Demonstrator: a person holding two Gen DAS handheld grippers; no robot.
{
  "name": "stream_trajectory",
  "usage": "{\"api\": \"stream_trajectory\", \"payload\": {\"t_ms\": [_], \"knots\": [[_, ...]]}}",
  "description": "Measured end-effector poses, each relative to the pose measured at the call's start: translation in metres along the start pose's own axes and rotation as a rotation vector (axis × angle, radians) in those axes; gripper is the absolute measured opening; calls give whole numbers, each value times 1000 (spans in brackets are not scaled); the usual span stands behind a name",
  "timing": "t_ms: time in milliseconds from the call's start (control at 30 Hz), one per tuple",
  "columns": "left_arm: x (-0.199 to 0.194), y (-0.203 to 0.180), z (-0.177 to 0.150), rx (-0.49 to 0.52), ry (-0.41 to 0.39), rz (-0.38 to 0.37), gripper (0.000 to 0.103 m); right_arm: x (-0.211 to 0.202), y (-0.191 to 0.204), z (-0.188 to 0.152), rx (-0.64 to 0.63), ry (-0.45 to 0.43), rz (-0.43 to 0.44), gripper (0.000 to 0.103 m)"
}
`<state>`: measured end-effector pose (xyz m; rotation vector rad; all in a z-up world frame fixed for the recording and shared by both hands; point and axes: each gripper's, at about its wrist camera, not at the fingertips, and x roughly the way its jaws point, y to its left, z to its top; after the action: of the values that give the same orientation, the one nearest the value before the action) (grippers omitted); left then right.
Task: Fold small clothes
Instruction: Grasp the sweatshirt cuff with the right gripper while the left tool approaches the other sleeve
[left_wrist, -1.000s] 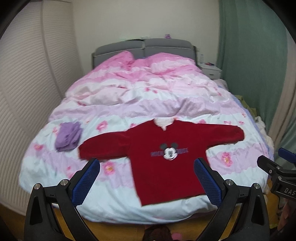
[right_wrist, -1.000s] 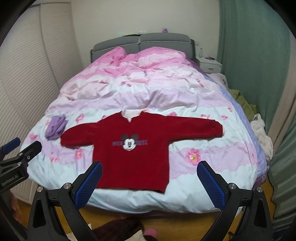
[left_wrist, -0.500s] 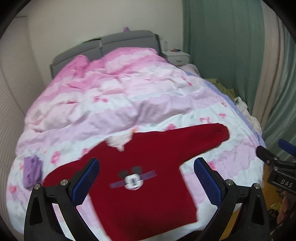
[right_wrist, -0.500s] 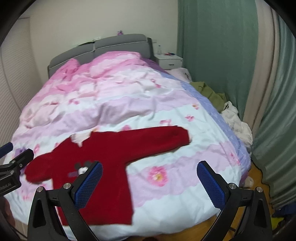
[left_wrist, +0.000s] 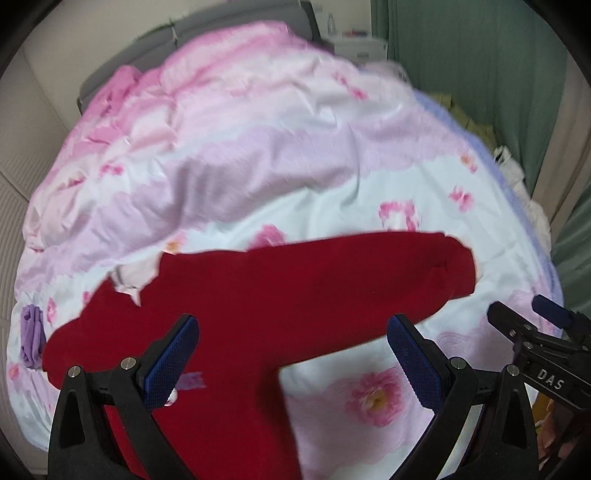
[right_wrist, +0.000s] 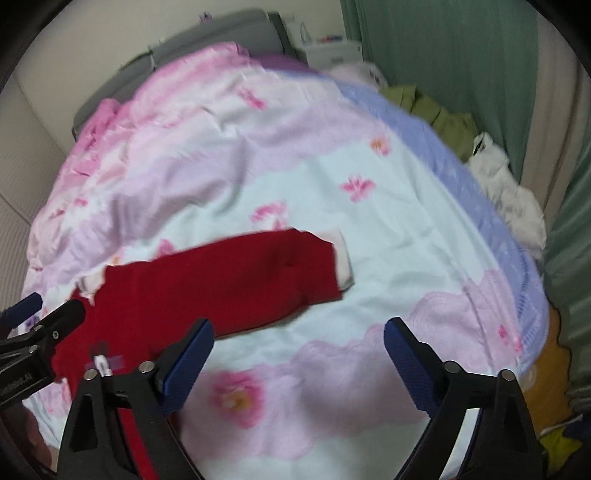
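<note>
A small red sweatshirt (left_wrist: 280, 295) with a cartoon print lies flat on the bed, front up, sleeves spread. Its right sleeve (right_wrist: 236, 273) ends in a pale cuff (right_wrist: 341, 258). My left gripper (left_wrist: 293, 354) hovers open over the shirt's chest and armpit, nothing between its blue pads. My right gripper (right_wrist: 299, 358) hangs over the bare quilt just below that sleeve; its jaws are closing a little but stand wide apart with nothing between them. Each gripper shows at the edge of the other's view.
The bed carries a pink, lilac and white flowered quilt (left_wrist: 258, 147). A small purple garment (left_wrist: 31, 339) lies at the left edge. Green curtains (right_wrist: 461, 55), a nightstand (right_wrist: 332, 51), and loose clothes (right_wrist: 443, 114) fill the right side.
Both grippers have swept right and down toward the bed, so the shirt fills more of each view. The shirt itself has not moved. The right jaws look slightly narrower.
</note>
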<state>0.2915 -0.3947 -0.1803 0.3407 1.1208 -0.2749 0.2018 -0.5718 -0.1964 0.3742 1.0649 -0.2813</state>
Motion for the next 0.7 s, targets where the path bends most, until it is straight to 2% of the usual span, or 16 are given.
{"api": "stream_trajectory", "payload": {"t_ms": [167, 233, 500, 533, 567, 600, 700], "knots": [[32, -27, 8, 42, 56, 46, 103, 53, -20, 14, -1, 68, 18, 86], [42, -34, 10, 57, 71, 57, 103, 69, -28, 18, 21, 90, 31, 81], [55, -37, 12, 64, 98, 61, 103, 127, -47, 25, 112, 171, 65, 80], [56, -36, 10, 61, 103, 62, 103, 130, -48, 26, 125, 171, 71, 78], [57, -33, 9, 57, 110, 64, 103, 133, -49, 27, 136, 171, 76, 75], [58, -30, 7, 50, 116, 62, 103, 136, -49, 29, 142, 172, 83, 67], [57, -19, 3, 18, 124, 59, 103, 141, -42, 32, 131, 179, 119, 33]]}}
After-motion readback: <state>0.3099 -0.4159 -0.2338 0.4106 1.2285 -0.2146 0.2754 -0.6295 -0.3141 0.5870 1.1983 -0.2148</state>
